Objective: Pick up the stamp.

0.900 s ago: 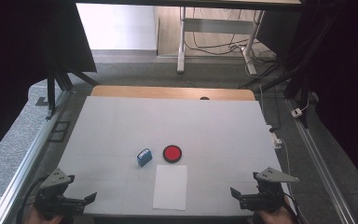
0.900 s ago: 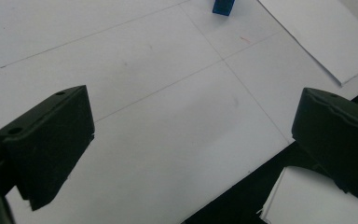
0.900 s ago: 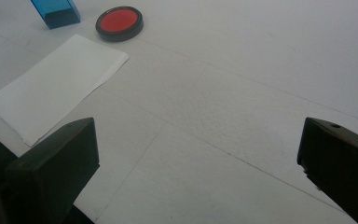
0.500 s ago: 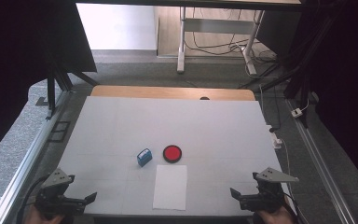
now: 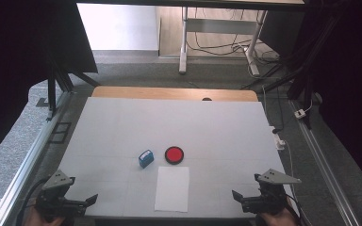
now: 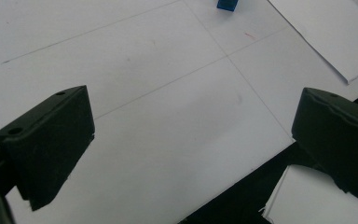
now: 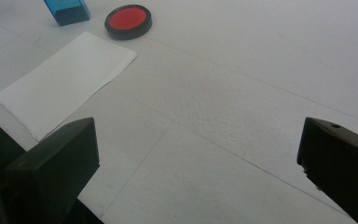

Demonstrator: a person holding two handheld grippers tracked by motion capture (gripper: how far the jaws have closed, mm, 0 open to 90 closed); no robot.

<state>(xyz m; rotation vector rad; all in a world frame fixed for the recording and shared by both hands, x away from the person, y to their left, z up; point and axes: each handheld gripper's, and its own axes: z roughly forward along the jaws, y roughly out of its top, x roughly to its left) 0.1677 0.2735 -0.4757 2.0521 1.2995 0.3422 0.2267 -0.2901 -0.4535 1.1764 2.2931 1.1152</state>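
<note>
Both grippers, high view: my left gripper (image 5: 90, 199) and right gripper (image 5: 236, 195) rest at the table's (image 5: 217, 127) near corners, well apart from the blue stamp (image 5: 145, 158), red ink pad (image 5: 174, 155) and paper sheet (image 5: 172, 188) at centre. Left gripper view: jaws wide, nothing between them; stamp far ahead. Right gripper view: jaws wide, empty; sheet nearest. Risk, as I judge it: a low approach could snag and shift the loose sheet.
</note>
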